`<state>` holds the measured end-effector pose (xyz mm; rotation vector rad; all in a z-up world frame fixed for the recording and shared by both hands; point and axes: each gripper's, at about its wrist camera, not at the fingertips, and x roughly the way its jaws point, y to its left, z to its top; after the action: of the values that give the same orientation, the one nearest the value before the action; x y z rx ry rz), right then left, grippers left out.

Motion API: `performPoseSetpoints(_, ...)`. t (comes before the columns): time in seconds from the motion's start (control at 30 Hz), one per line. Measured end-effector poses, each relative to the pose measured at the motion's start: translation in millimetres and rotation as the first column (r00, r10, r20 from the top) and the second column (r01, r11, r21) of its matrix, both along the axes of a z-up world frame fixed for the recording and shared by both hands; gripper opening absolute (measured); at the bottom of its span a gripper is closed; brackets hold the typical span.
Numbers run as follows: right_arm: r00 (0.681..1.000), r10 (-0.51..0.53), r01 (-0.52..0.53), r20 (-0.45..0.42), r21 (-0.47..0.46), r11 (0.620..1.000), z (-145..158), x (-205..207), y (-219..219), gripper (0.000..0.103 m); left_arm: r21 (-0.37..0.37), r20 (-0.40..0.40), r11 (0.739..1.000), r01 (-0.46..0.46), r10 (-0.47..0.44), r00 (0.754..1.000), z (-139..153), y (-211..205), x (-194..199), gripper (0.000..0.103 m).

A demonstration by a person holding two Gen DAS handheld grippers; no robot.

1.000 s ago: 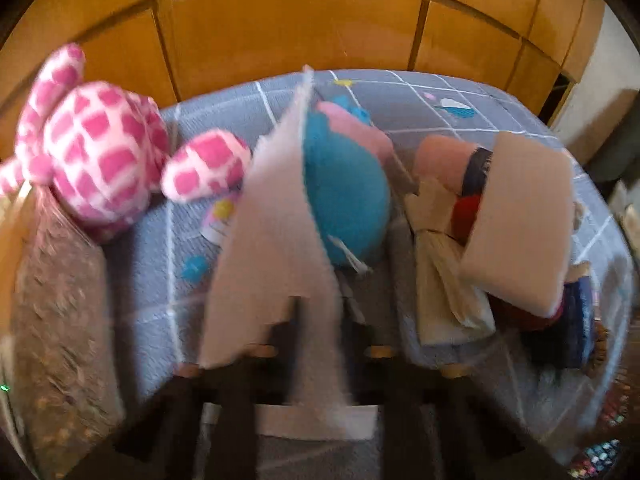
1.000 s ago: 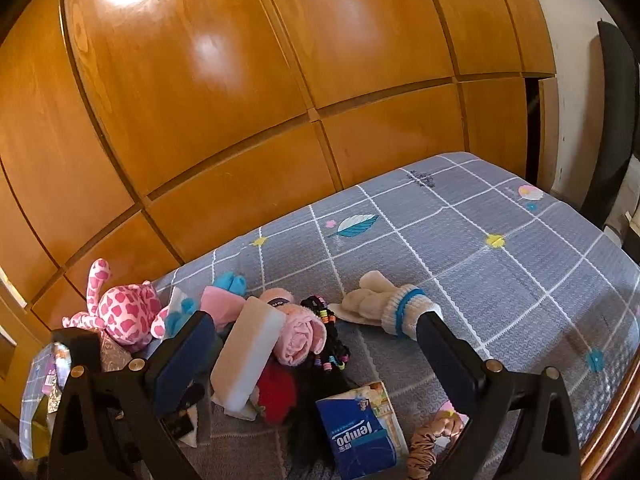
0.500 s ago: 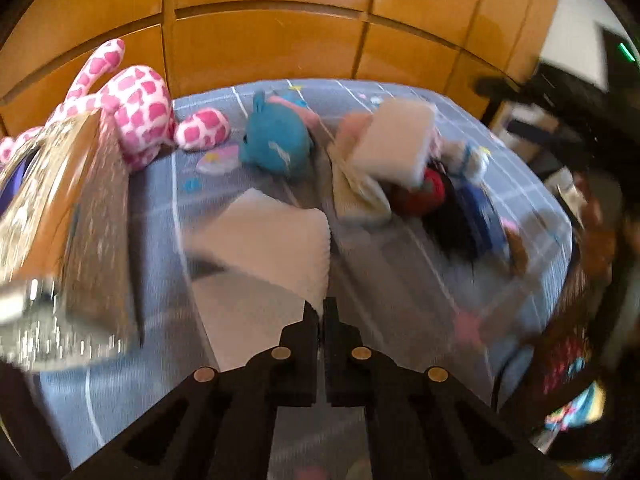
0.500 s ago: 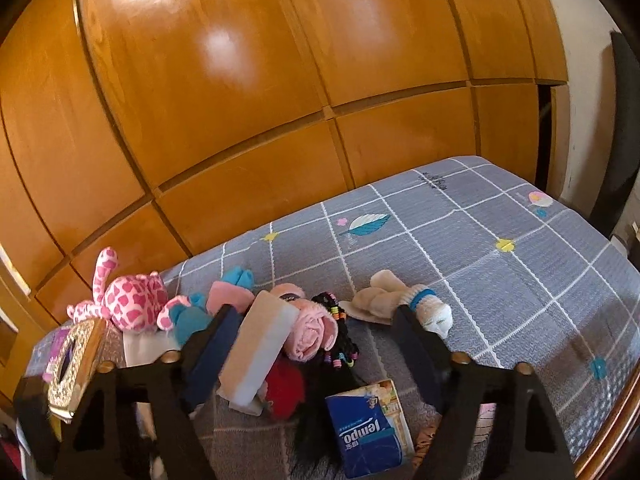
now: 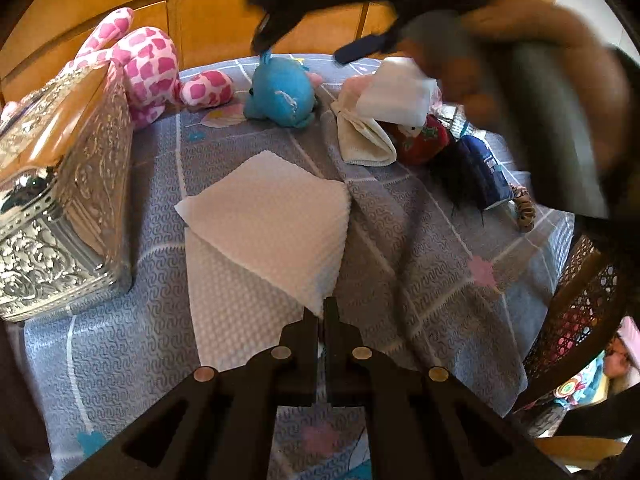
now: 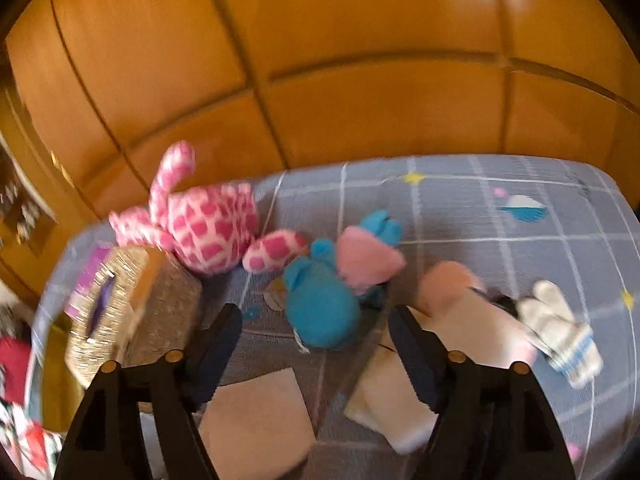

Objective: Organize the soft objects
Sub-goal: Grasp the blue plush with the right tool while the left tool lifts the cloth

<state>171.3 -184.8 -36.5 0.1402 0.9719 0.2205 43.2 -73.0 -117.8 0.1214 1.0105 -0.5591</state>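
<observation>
A white textured tissue point(image 5: 264, 236) lies folded over on the grey checked bedcover point(image 5: 420, 248). My left gripper point(image 5: 321, 312) is shut on the tissue's near corner. My right gripper point(image 6: 314, 326) is open and empty above the bed, with the blue plush toy point(image 6: 320, 312) between its fingers' line of sight; the tissue also shows below it in the right wrist view point(image 6: 256, 420). A pink-and-white spotted plush point(image 5: 148, 64) point(image 6: 204, 228) lies at the back left. A white sponge block point(image 5: 396, 96) rests on a pile of soft things.
An embossed silver tissue box point(image 5: 56, 192) point(image 6: 128, 308) stands at the left. The pile at right holds a cream cloth point(image 5: 364, 140), red plush point(image 5: 420, 140), blue tissue pack point(image 5: 484, 168), scrunchie point(image 5: 524, 208) and socks point(image 6: 560, 332). Wooden panels point(image 6: 320, 60) rise behind. The bed edge is at right.
My left gripper has laid the tissue down flat and folded on the bedcover. My right gripper has swung left and down toward the blue plush and now blurs across the left wrist view.
</observation>
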Motion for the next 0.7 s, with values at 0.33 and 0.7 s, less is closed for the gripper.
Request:
performPoseSetpoints(0.33,0.999,0.011,-0.014,-0.051,-0.067,0.998,-29.4,18.2,11.7,0.039,-0.084,-0.013,0.996,-0.035,0.035,0.999,2.1,29.9,-2.9,0.002)
performPoseSetpoints(0.7,0.981,0.192,-0.191,-0.039,0.025,0.981,-5.7,-70.9,5.7,0.04,-0.148,0.126,0.989,-0.013,0.032,0.992,51.9,70.9,-35.7,0.002)
